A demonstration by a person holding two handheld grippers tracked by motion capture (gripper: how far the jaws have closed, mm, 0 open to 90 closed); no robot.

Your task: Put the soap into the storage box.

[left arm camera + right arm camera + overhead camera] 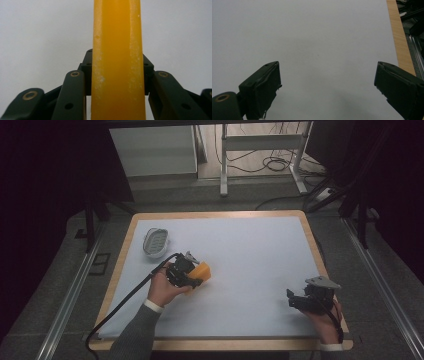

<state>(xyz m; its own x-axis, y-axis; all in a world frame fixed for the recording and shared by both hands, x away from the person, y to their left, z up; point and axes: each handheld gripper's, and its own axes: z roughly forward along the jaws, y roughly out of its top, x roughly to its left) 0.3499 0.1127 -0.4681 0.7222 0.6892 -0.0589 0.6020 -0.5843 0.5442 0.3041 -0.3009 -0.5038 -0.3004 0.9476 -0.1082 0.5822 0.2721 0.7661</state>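
Left gripper point(196, 279): clamped on the orange block point(201, 271), left of the table's middle; in the left gripper view the black jaws press both sides of the block point(117, 62).
Orange block, hidden parts: its near end is covered by the gripper in the high view; in the left gripper view its top and bottom run out of the picture, so its full shape cannot be told.
Block and table: whether the block rests on the white mat point(250, 250) or hangs just above it cannot be made out.
Right gripper point(295, 301): jaws wide apart with nothing between them, near the table's point(220, 214) right front corner; the right gripper view shows bare mat point(319, 45) between them.
Soap dish point(155, 241): a pale oval dish near the far left corner, well apart from the block; its inside is too small to read.
Edges: the wooden rim point(399, 37) lies just beside the right gripper.
Open room: the mat's middle and far right lie bare between the two grippers.
Surroundings: dark beyond the table; a white frame's legs point(223, 165) and cables stand behind.
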